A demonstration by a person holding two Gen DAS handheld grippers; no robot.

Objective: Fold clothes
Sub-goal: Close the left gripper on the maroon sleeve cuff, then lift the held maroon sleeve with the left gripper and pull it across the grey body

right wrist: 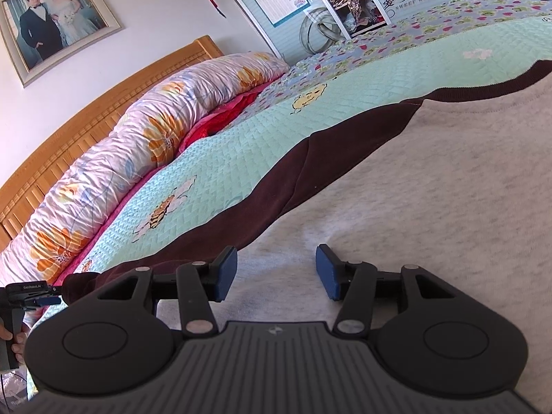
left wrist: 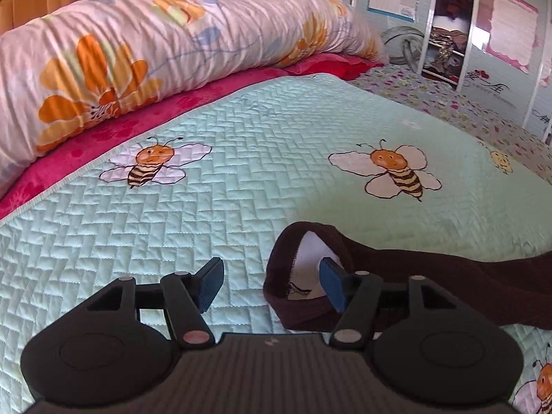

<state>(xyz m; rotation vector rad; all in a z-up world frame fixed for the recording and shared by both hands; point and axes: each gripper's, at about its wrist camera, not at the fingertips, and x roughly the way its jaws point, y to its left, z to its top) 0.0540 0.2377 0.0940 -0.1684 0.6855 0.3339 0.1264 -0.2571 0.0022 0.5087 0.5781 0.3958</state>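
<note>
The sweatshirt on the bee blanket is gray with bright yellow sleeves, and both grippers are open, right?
Not quite. The sweatshirt is gray, but its sleeves are dark brown, as the right wrist view shows. It does lie on the bee blanket, and both grippers, left and right, are open.

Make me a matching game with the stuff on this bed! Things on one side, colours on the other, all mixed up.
Things:
1. sleeve cuff
2. sweatshirt body
3. bee quilt
4. headboard

Colours:
A. mint green
B. light grey
C. wooden orange-brown
D. dark brown

Pairs: 1-D, 2-B, 3-A, 4-C
</note>
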